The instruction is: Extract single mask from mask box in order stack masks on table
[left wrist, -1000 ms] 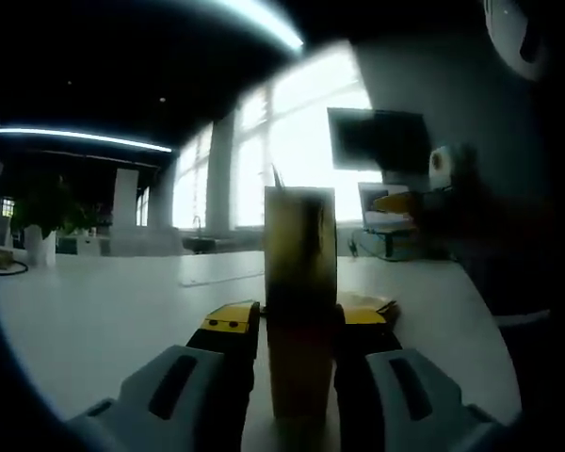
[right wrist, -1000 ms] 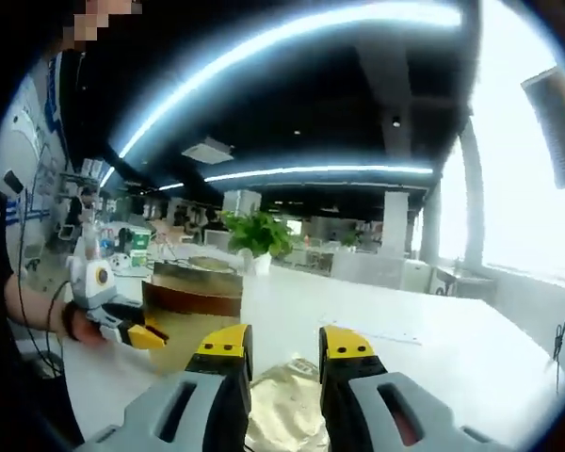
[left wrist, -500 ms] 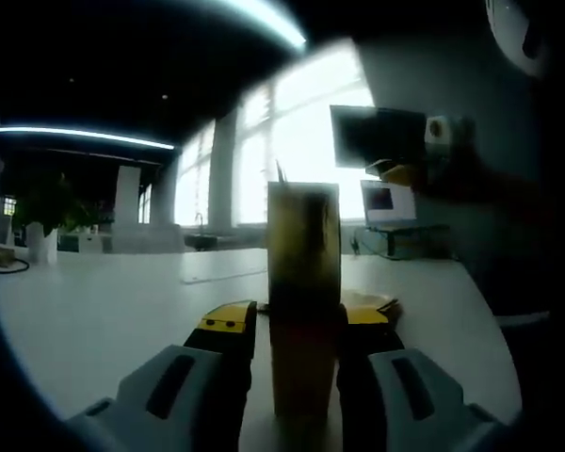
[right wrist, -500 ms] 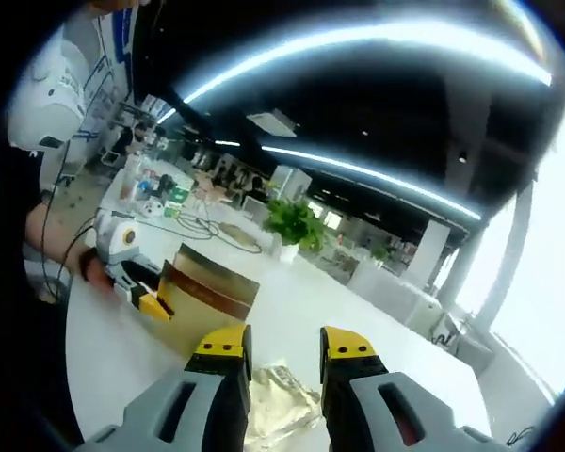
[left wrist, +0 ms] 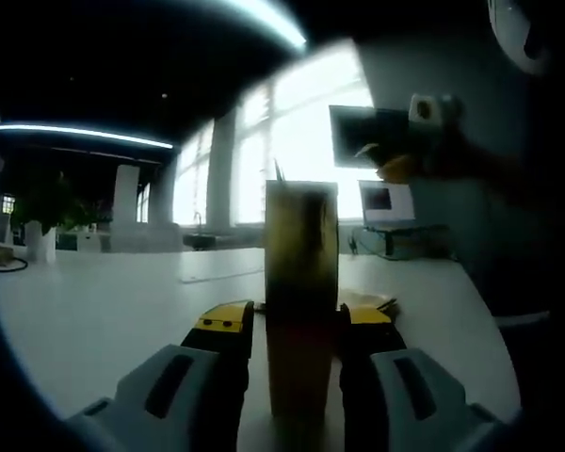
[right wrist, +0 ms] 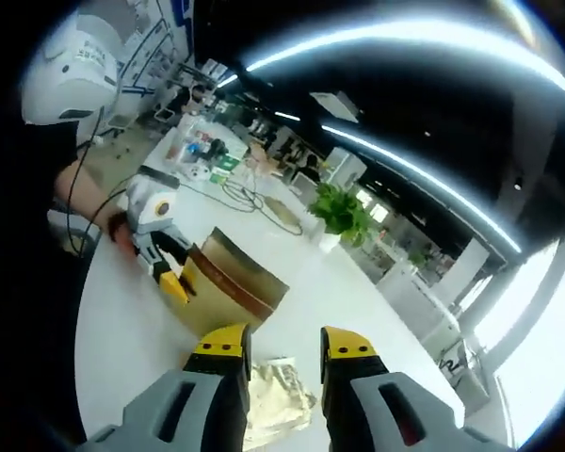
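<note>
A tall gold-brown mask box [left wrist: 301,254] stands on the white table [left wrist: 94,301], and my left gripper [left wrist: 297,325] is shut on its sides. Just behind it lies a small pile of cream wrapped masks [left wrist: 375,301]. My right gripper [left wrist: 395,160] hangs high above the table at the upper right, held in a hand. In the right gripper view, my right gripper [right wrist: 284,344] is open with nothing between its jaws, above the mask pile [right wrist: 278,400]. To the left stands the box [right wrist: 235,282], with the left gripper [right wrist: 169,268] clamped on it.
A dark monitor [left wrist: 377,137] and a laptop [left wrist: 388,202] sit at the table's far right end. A potted plant [right wrist: 344,212] stands at the far end of the table [right wrist: 122,348], with a cluttered bench [right wrist: 202,151] beyond. A person's hand [right wrist: 85,202] holds the left gripper.
My right gripper has risen well above the table and tilted, so its view looks down on the box and pile from higher up. The left gripper and the box have stayed still.
</note>
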Demonstrator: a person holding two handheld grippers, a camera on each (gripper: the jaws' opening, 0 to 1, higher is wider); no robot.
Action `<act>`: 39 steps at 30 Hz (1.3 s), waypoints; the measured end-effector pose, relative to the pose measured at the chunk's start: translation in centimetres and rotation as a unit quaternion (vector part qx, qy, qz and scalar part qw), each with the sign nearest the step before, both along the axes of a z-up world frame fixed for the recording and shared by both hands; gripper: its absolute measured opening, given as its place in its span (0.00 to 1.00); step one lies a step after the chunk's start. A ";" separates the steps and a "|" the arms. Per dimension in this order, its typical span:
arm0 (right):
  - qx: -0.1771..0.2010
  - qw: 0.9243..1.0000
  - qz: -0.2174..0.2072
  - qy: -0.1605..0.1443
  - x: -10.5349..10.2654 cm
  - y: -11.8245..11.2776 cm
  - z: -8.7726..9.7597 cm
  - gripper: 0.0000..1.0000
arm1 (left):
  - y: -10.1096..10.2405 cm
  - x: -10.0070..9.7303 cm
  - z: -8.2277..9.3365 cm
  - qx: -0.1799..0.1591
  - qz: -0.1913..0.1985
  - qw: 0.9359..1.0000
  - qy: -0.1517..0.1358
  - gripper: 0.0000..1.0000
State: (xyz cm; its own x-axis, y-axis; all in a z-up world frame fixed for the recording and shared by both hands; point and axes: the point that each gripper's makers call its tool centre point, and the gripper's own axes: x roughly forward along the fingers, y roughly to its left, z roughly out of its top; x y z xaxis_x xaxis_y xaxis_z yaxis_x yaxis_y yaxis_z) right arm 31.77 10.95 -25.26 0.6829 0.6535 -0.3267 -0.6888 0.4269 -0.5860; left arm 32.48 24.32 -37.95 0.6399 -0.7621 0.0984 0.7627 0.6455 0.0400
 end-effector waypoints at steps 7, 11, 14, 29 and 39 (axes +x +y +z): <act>-0.031 0.999 0.035 0.009 0.4 1.6 0.8 0.24 | 0.1 0.1 -0.1 -0.003 0.001 1.000 0.008 0.28; -0.066 0.995 0.066 0.017 0.1 2.6 0.8 0.24 | -0.1 0.0 -0.3 0.004 -0.001 1.000 0.007 0.27; -0.102 0.991 0.088 0.021 -0.1 3.2 0.6 0.24 | -0.1 0.0 -0.4 0.006 0.000 1.000 0.008 0.27; -0.191 0.968 0.160 0.030 0.9 7.0 0.4 0.20 | -0.1 -0.1 -0.3 0.002 -0.002 1.000 0.009 0.26; -0.258 0.943 0.210 0.023 0.7 9.0 -0.4 0.20 | 0.0 0.0 -0.6 0.004 -0.004 1.000 0.012 0.26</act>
